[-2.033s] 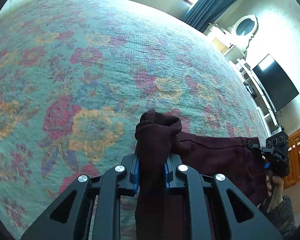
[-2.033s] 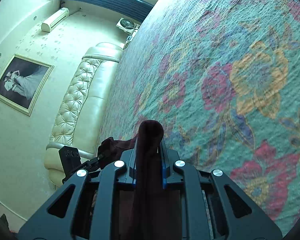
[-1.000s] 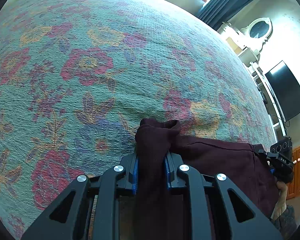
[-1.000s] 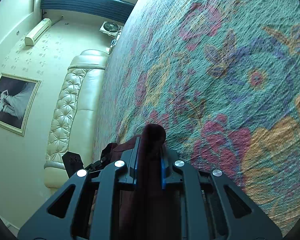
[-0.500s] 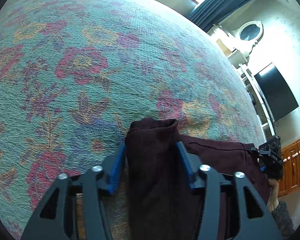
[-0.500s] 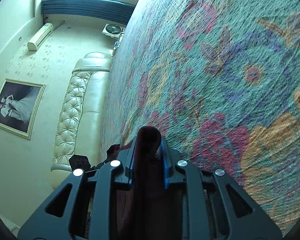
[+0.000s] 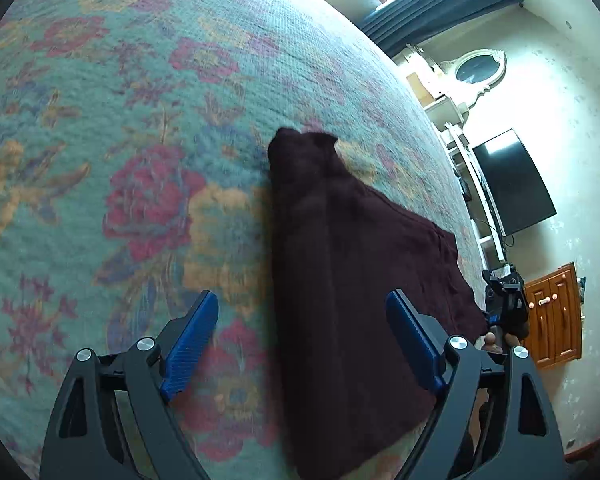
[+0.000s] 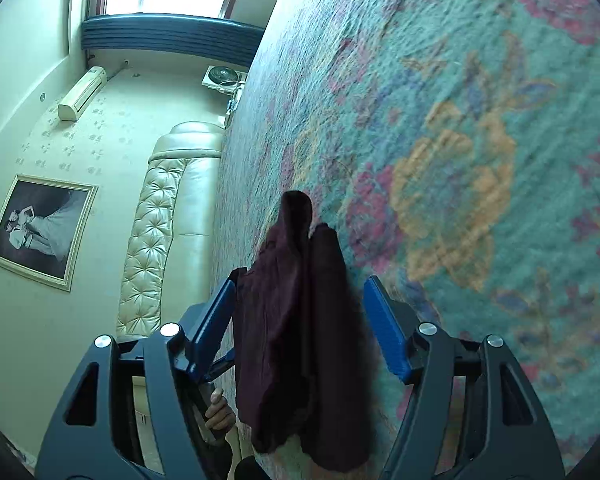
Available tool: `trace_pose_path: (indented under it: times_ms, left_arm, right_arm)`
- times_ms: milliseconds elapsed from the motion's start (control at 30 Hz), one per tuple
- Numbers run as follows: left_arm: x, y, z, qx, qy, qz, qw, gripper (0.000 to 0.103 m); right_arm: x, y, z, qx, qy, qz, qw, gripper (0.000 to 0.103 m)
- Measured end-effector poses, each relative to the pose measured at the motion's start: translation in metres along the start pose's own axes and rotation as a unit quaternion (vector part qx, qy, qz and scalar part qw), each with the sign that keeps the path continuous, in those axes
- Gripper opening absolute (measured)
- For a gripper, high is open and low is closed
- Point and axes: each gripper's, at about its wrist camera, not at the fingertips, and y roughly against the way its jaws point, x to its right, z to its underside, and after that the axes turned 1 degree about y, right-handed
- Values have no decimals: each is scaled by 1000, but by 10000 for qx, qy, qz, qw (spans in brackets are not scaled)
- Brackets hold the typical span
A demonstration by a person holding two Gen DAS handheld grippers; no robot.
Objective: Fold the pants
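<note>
Dark maroon pants (image 7: 340, 280) lie folded on a floral teal bedspread (image 7: 140, 100). My left gripper (image 7: 300, 332) is open, its blue pads on either side of the cloth, gripping nothing. In the right wrist view the same pants (image 8: 300, 320) lie between the open jaws of my right gripper (image 8: 300, 320), also released. The right gripper shows small at the pants' far edge in the left wrist view (image 7: 506, 308). Part of the other gripper and a hand (image 8: 218, 408) show low in the right wrist view.
A black TV (image 7: 512, 184), white shelves and a wooden cabinet (image 7: 556, 316) stand beyond the bed. A cream tufted headboard (image 8: 168, 220), a framed photo (image 8: 40, 228) and an air conditioner (image 8: 82, 94) are on the other side.
Both grippers, shut on the pants a second ago, have opened wide and pulled back. The pants have dropped onto the bedspread.
</note>
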Motion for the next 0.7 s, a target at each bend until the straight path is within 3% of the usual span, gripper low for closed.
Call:
trace_pose_path:
  times_ms: [233,500,700]
  left_arm:
    - [-3,14,49,-331,440,728,9958,87]
    - [6,3,51,-299,473,686,9961,87]
    - [14,-5,50,-243,398,642,9968,86]
  right_arm:
    - [11,22,45,56,-252,-73,9996,70]
    - [-6,-9,65,-171,-216,23,9996,78]
    - [-15,-21,68,-356,-68,91,9993,74]
